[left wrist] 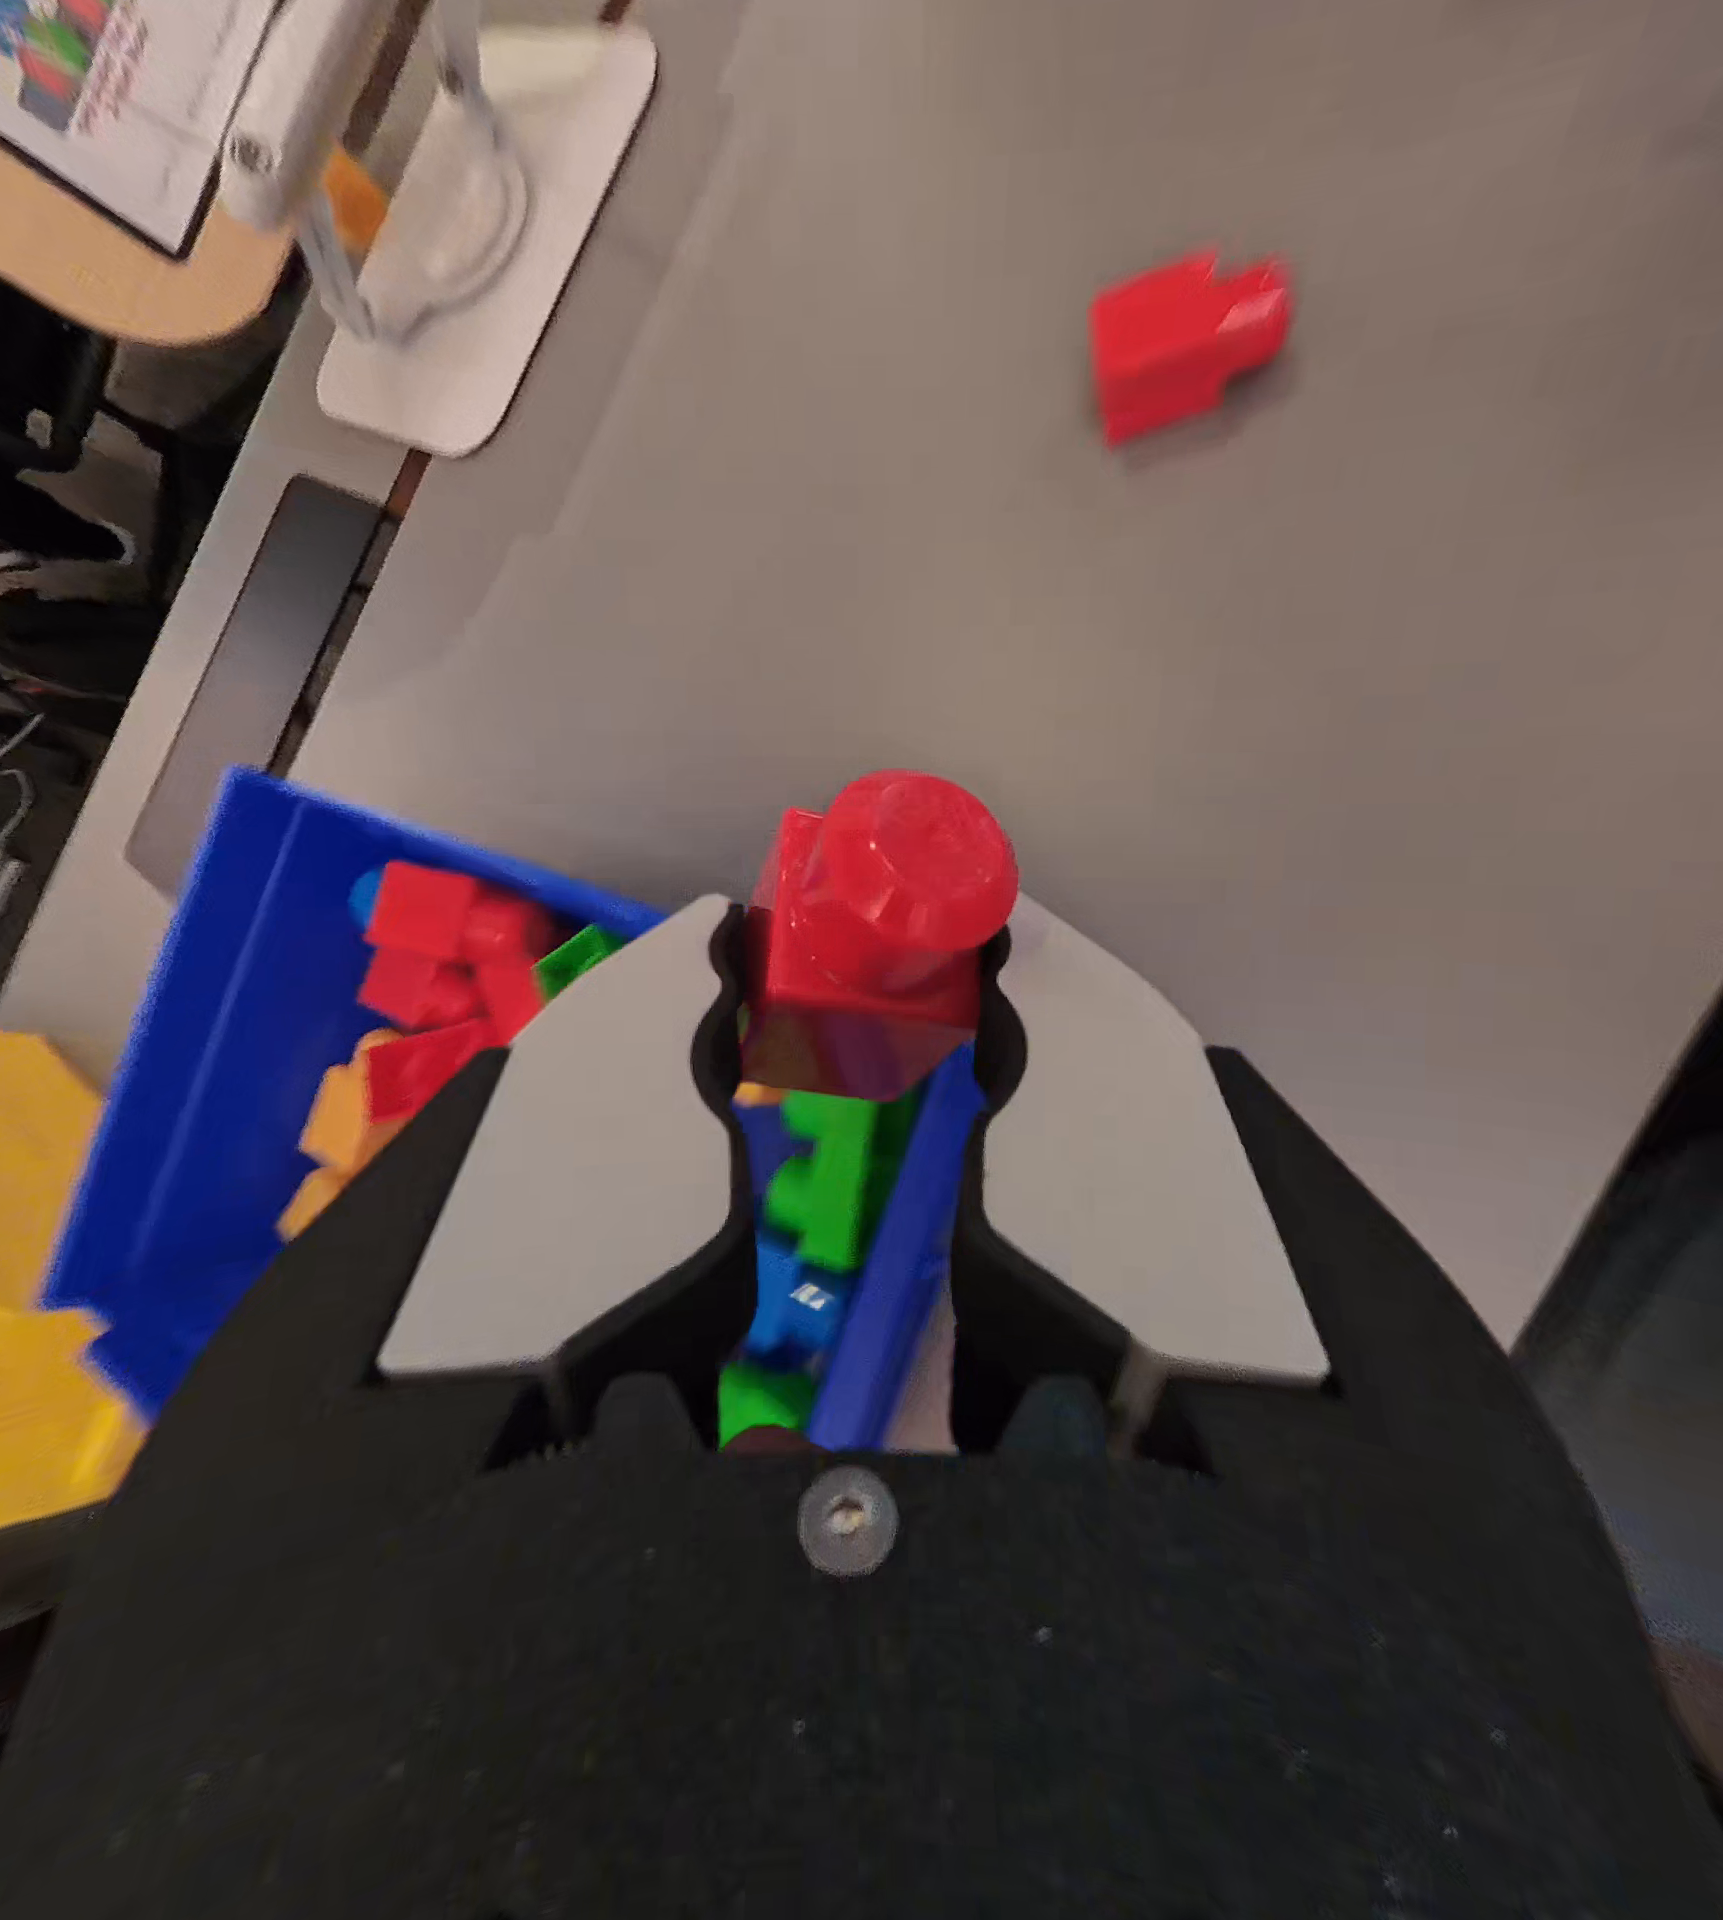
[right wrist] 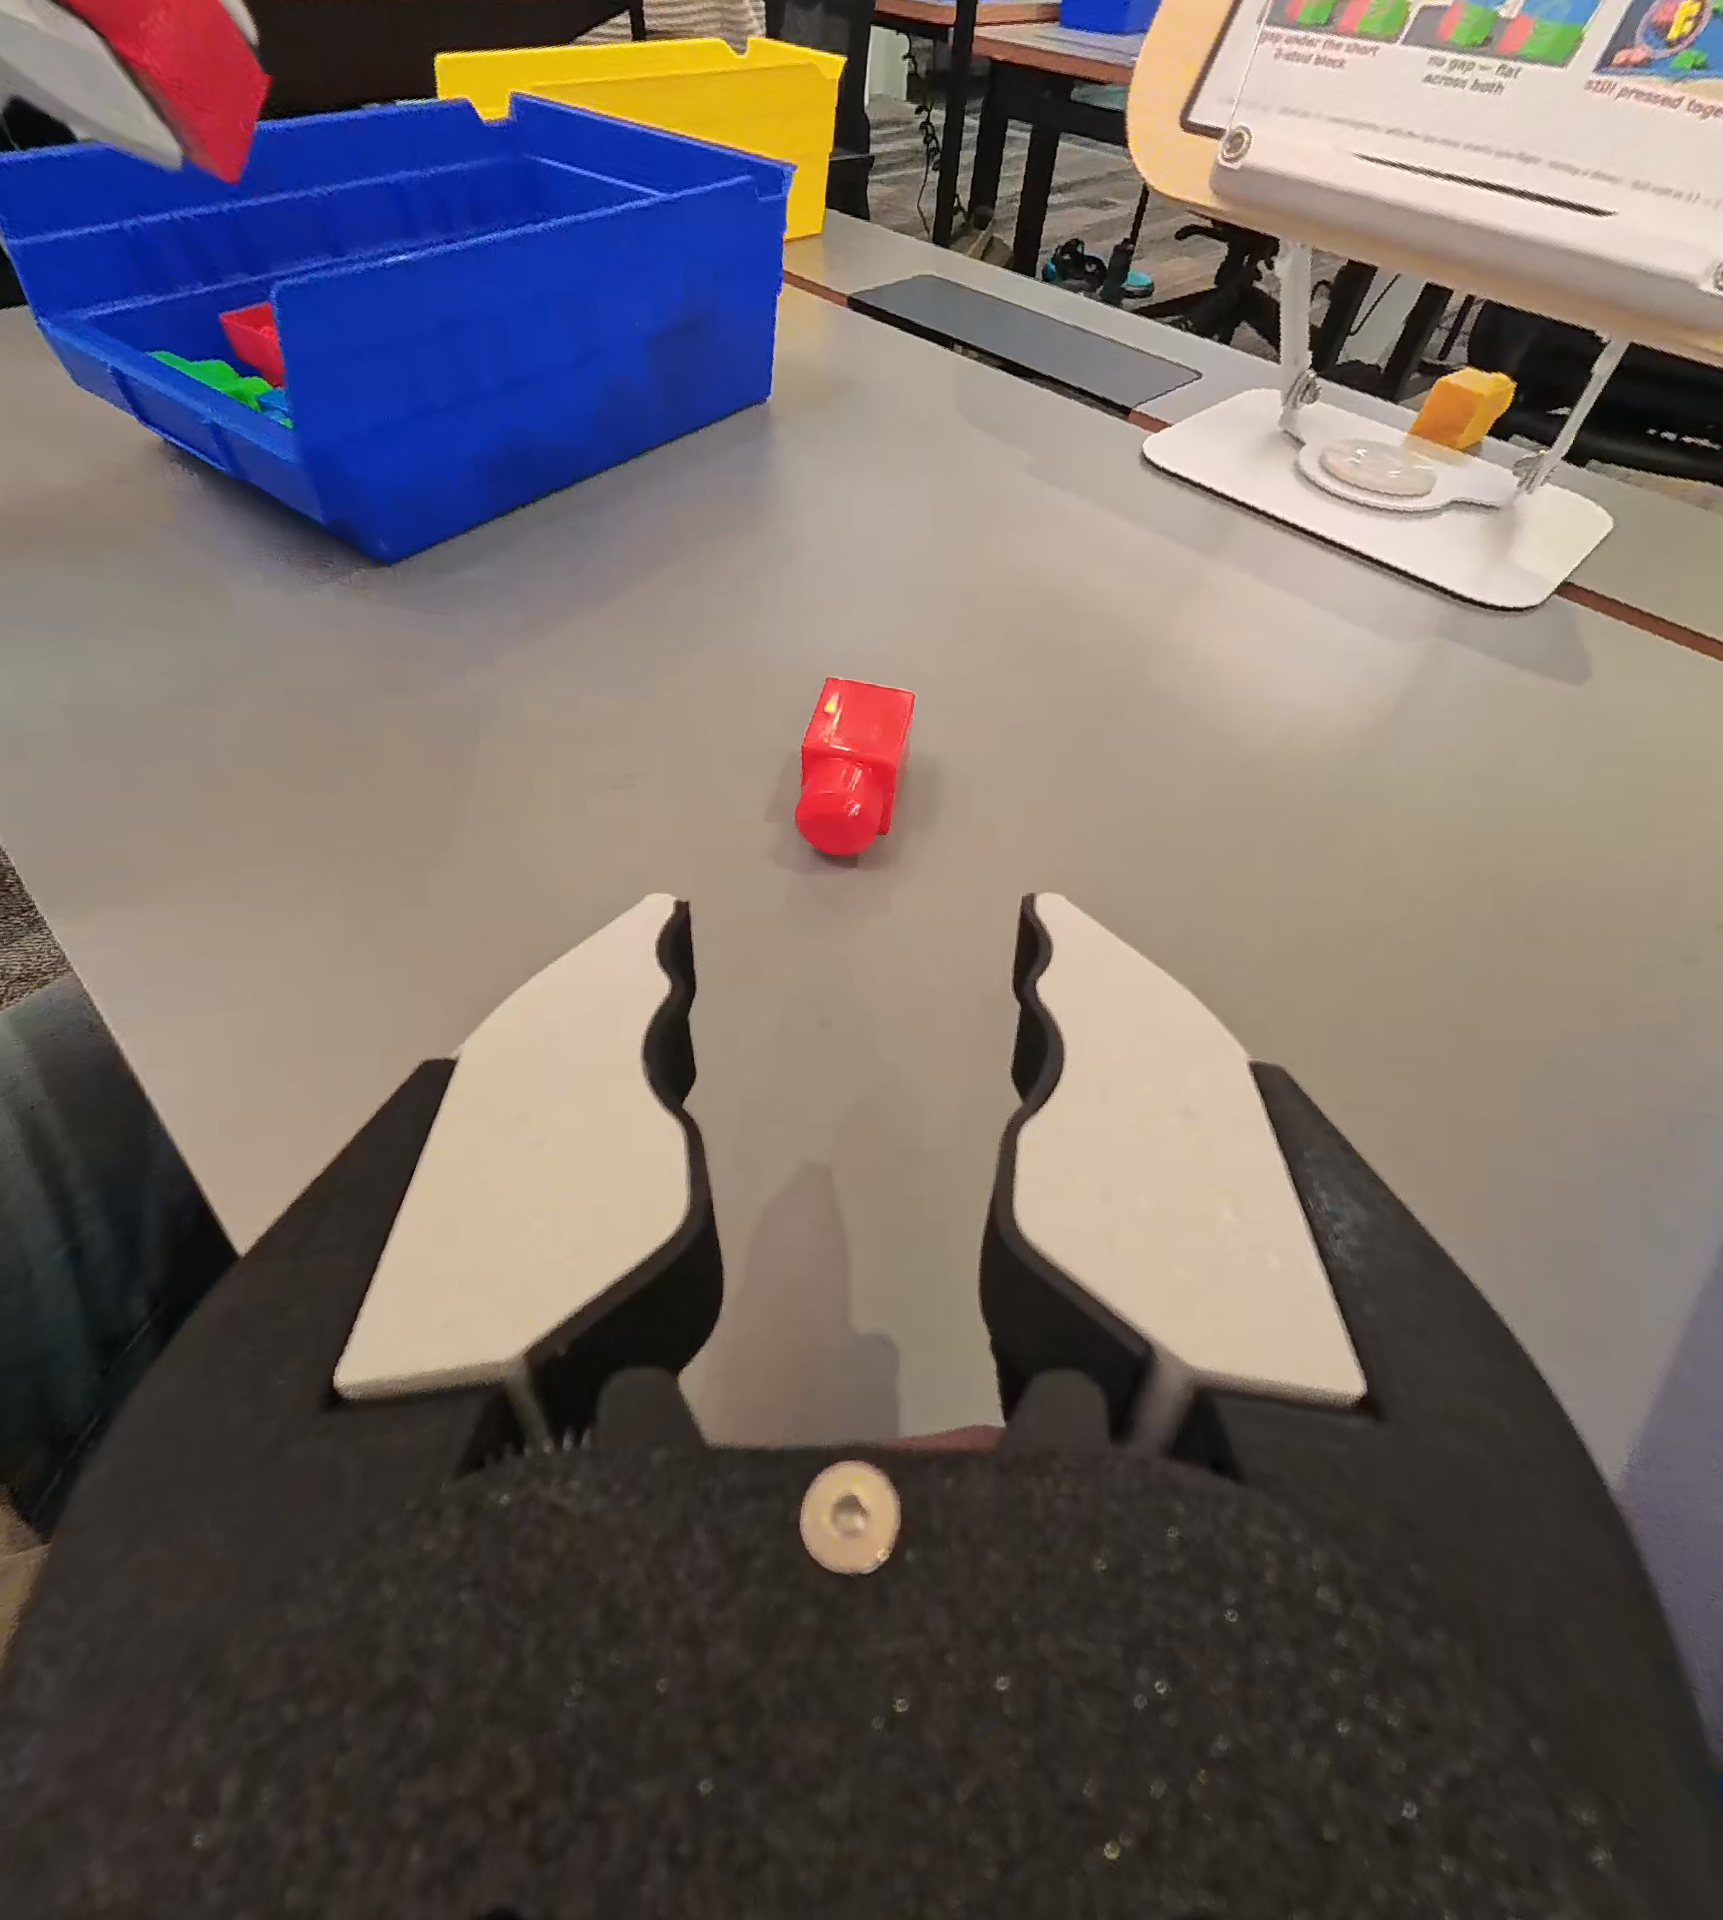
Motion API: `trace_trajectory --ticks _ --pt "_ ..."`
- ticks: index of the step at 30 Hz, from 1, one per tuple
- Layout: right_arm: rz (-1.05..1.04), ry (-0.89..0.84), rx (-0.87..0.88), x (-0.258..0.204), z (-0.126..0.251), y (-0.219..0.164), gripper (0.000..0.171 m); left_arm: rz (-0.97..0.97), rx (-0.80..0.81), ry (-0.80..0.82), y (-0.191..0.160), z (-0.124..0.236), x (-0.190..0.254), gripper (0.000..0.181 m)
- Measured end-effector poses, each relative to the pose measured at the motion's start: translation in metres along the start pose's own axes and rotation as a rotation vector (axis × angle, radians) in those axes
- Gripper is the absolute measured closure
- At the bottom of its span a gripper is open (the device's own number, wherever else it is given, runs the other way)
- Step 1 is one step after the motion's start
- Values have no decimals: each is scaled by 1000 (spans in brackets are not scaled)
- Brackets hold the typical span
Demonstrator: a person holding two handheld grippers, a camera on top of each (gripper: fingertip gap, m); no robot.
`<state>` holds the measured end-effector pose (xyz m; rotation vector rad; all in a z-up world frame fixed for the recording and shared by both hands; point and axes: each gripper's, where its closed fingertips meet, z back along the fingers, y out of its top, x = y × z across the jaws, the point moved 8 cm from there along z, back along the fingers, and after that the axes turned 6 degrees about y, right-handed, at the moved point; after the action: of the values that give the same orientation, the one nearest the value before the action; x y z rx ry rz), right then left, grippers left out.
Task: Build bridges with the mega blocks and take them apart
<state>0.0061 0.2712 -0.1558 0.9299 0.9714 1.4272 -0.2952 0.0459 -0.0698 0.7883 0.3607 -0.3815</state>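
Gripping a red block [left wrist: 872, 935] between its fingertips, your left gripper [left wrist: 862, 966] hangs over the blue bin [left wrist: 213, 1091], where red, green and orange blocks lie; the picture is blurred, so their count is unclear. A second red block [left wrist: 1184, 343] lies on the grey table [left wrist: 836, 520] well ahead.

From the right wrist, your right gripper [right wrist: 852, 914] stands wide open and empty above the table, the lone block [right wrist: 852, 764] on its side just ahead. The bin [right wrist: 524, 416] sits far left, a yellow bin [right wrist: 649, 94] behind it.

White stand [right wrist: 1376, 499] with instruction sheet [right wrist: 1522, 94]; yellow bin [right wrist: 670, 94] behind; grey table [right wrist: 1252, 831].
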Motion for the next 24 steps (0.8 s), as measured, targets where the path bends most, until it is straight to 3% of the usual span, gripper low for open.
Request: trace_trajectory --ticks 6,13,18,24 --pt "15 -1 -3 -2 1 2 112 271 246 38 20 -4 66 140" --pt "20 4 -4 -4 2 3 113 529 238 72 28 -49 99 141" --pt "15 9 -14 -2 1 0 113 637 200 138 46 -101 92 141" --pt "17 11 -11 -1 4 2 113 790 107 92 48 -164 82 141"
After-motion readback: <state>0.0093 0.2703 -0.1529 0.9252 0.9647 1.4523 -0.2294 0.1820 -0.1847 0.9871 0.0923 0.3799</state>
